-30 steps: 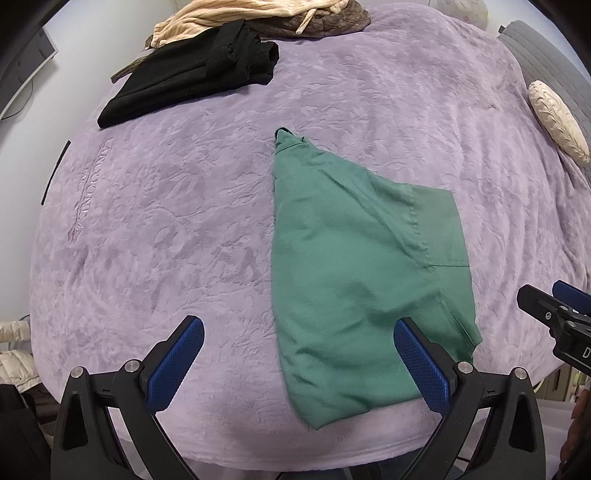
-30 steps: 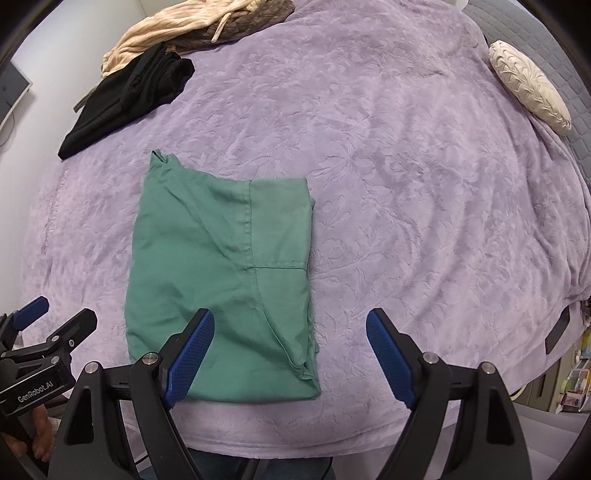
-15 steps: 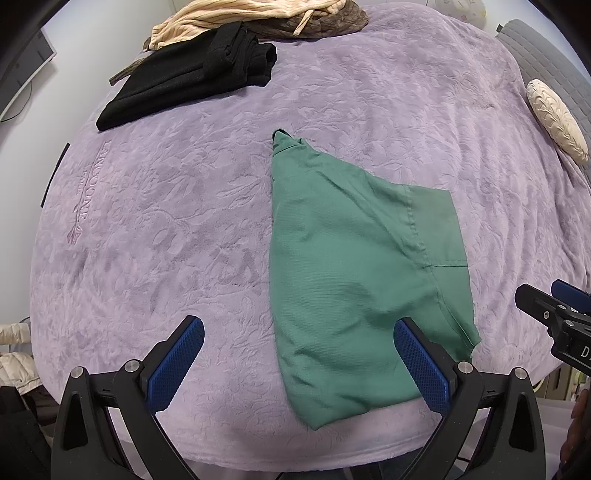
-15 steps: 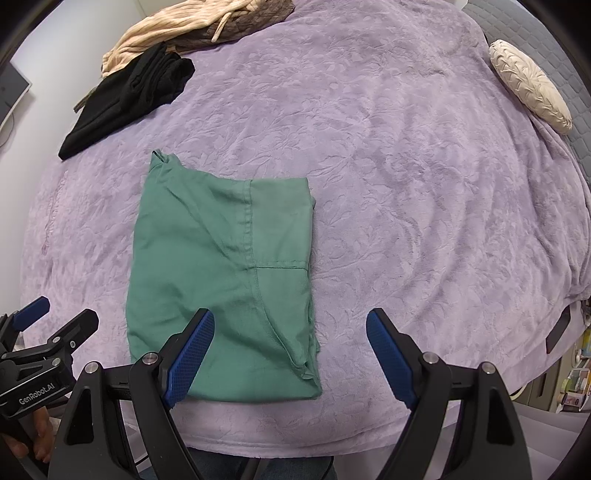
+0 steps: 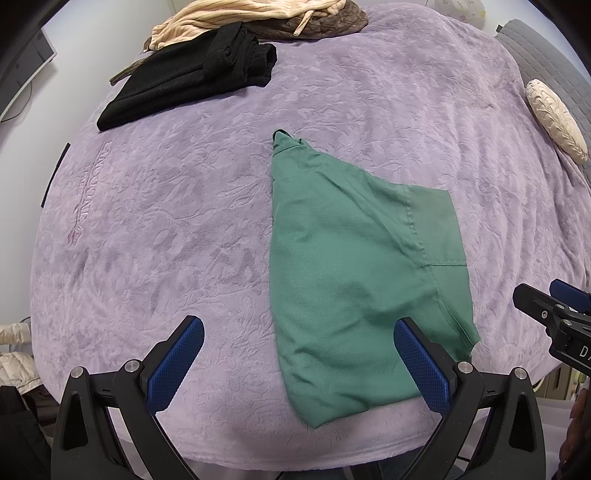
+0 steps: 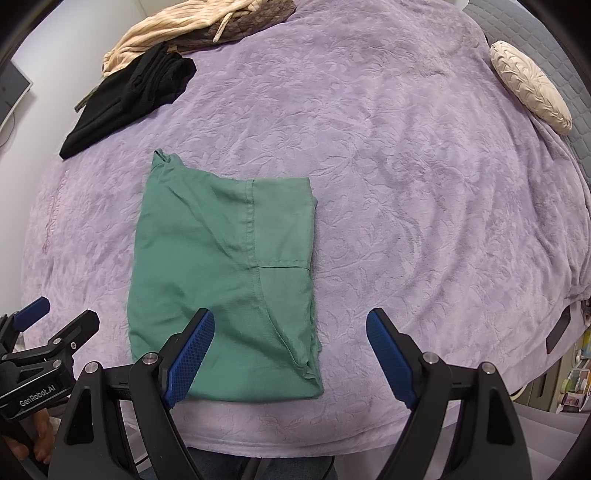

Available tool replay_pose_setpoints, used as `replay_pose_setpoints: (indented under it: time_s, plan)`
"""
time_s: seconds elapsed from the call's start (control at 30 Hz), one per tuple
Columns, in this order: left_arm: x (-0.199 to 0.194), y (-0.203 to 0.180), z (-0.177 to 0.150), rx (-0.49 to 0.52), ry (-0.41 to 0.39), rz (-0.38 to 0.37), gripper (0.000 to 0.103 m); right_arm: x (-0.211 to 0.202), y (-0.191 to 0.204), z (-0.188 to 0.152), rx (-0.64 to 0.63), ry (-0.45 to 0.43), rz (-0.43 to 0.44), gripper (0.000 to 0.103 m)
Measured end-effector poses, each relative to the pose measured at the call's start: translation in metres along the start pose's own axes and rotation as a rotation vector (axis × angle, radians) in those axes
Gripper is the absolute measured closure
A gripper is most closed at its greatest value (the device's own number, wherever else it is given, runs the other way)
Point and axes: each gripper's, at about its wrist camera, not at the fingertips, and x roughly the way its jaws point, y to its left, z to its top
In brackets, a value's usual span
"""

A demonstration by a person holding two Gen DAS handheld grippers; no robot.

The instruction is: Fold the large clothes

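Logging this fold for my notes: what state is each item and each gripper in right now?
green shirt: folded, lying flat on the purple blanket
black garment: roughly folded
beige striped garment: crumpled
left gripper: open, empty
right gripper: open, empty

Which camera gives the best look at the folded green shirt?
The right wrist view: the green shirt lies nearly square-on, its outline almost all visible. The left wrist view shows it skewed, with a blue finger covering part of its near edge.
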Motion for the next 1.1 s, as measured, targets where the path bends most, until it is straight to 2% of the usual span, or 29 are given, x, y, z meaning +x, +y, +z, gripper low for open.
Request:
replay_pose_setpoints:
  time_s: [1.1]
  plan:
    - [-0.0009,-0.0005,-0.0008,0.001,-0.004,0.001,0.0,-0.0021,0.0057,-0.0027,0.002,-0.002,0.001,0.017]
